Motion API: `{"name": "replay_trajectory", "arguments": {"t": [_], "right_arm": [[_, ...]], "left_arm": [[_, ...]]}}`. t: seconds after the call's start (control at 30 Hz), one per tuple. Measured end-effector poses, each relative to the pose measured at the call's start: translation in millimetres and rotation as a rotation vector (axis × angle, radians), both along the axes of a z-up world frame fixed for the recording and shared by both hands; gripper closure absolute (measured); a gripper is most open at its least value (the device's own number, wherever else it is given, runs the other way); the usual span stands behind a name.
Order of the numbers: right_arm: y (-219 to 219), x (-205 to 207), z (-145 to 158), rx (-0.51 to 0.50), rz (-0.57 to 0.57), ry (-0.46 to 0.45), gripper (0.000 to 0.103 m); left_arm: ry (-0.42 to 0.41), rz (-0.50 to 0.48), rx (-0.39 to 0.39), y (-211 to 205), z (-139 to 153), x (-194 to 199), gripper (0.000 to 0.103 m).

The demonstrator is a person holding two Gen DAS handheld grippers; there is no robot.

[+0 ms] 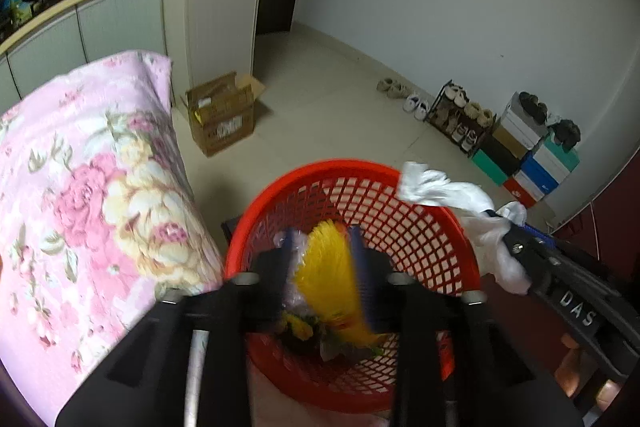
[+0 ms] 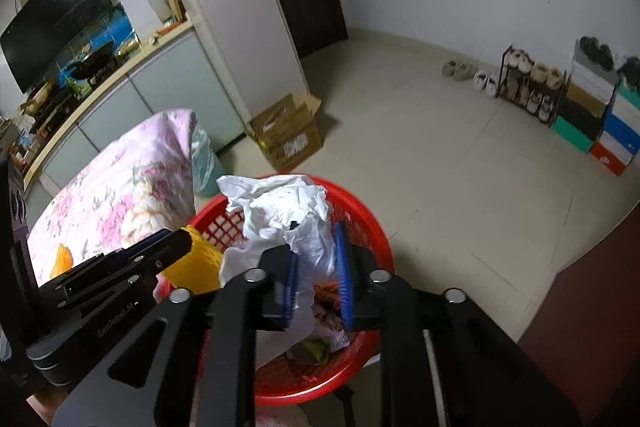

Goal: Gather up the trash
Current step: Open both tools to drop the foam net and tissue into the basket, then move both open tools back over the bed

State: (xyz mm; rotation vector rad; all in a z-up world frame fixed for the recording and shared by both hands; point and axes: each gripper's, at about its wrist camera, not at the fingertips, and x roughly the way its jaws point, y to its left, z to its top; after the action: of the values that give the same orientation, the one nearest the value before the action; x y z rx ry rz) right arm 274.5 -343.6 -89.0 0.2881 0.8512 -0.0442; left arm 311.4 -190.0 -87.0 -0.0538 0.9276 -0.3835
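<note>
Jaws of the left gripper (image 1: 326, 267) flanked a light yellow wrapper (image 1: 332, 267) and those of the right gripper (image 2: 316, 277) soft white tissue (image 2: 288, 215), both seemingly loosened, above the red basket (image 1: 432, 239); either crushed anywhere.

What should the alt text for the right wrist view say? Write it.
Over a red mesh basket, the right gripper has crumpled white paper between its blue-padded jaws. The left gripper reaches in from the left, a yellow bundle at its tip. Behind: a pink floral quilt, a cardboard box and a shoe rack.
</note>
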Motion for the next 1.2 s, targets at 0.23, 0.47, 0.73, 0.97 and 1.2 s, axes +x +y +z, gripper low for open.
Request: {"name": "replay_trajectory", "arguments": {"t": [0.23, 0.47, 0.73, 0.97, 1.2], "right_arm": [[-9, -11, -1, 0.045, -0.035, -0.004, 0.047], [-5, -33, 16, 0.039, -0.031, -0.063, 0.046], [19, -56, 32, 0.03, 0.01, -0.116, 0.045], [52, -68, 38, 0.049, 0.072, -0.129, 0.038], [106, -74, 41, 0.046, 0.188, -0.126, 0.037]], "left_arm": [[-0.007, 0.065, -0.028, 26, 14, -4, 0.027], [-0.073, 0.114, -0.008, 50, 42, -24, 0.024], [-0.158, 0.129, 0.01, 75, 72, -66, 0.024], [-0.207, 0.14, 0.013, 114, 102, -97, 0.024], [-0.263, 0.213, 0.053, 183, 131, -125, 0.024]]}}
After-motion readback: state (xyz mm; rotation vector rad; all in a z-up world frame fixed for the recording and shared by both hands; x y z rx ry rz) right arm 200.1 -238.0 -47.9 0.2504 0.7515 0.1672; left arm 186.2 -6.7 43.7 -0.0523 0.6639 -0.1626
